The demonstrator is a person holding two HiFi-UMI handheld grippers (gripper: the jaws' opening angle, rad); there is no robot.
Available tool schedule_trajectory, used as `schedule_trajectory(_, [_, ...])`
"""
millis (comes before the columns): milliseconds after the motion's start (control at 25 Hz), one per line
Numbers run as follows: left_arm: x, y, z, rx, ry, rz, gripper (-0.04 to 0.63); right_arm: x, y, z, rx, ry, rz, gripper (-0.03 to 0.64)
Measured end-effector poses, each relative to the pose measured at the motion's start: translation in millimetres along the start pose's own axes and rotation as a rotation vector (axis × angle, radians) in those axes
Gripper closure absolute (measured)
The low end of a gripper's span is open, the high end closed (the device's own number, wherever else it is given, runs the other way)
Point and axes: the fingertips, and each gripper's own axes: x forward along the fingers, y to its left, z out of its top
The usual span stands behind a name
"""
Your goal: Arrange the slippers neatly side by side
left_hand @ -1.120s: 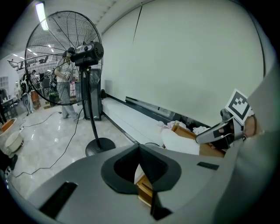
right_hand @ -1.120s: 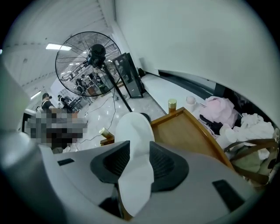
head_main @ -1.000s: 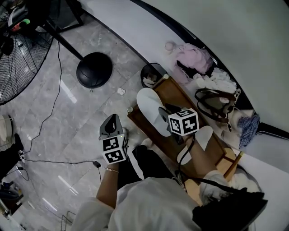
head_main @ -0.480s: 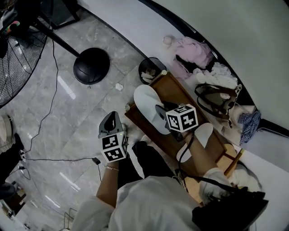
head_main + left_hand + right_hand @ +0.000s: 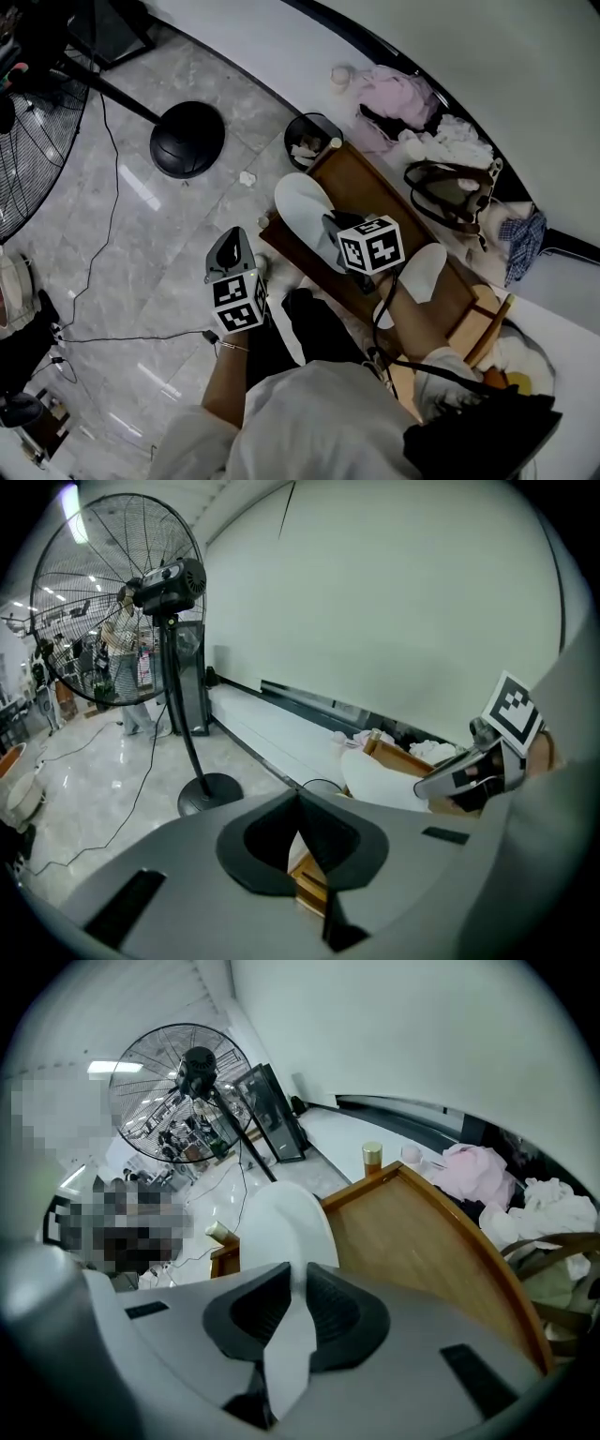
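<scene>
Closing now: the right gripper's (image 5: 335,233) jaws have just come together, and otherwise both hands sit where they were a second ago. In the right gripper view those jaws (image 5: 298,1309) are pinching a white slipper (image 5: 281,1227) by its near end, with the white edge running right through between the pads. That slipper (image 5: 304,210) lies at the far left end of the wooden tray (image 5: 367,183), its toe hanging a little past the tray's edge.

The second slipper (image 5: 424,270) lies well apart, toward the other end of the same tray, partly hidden by the person's right arm.

The left gripper (image 5: 231,251) hangs over the floor beside the tray with its jaws pressed together on nothing, touching neither slipper.

So where does the job stand? Early, I'd say. One slipper is gripped, but nothing is paired up yet, and the two don't look to be pointing the same way. Still to do, as I read it: bring the gripped slipper next to its partner, line up toes and heels, and let go.
</scene>
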Motion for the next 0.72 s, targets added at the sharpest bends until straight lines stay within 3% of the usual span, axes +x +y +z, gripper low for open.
schedule_trajectory(440, [1, -1, 15, 0.052, -0.018, -0.04, 0.588, -8, 6, -5, 0.045, -0.008, -0.017, 0.566])
schedule_trajectory(720, [-2, -9, 26, 0.074, -0.031, -0.09, 0.588, -30, 8, 3, 0.128, -0.073, -0.046, 0.569])
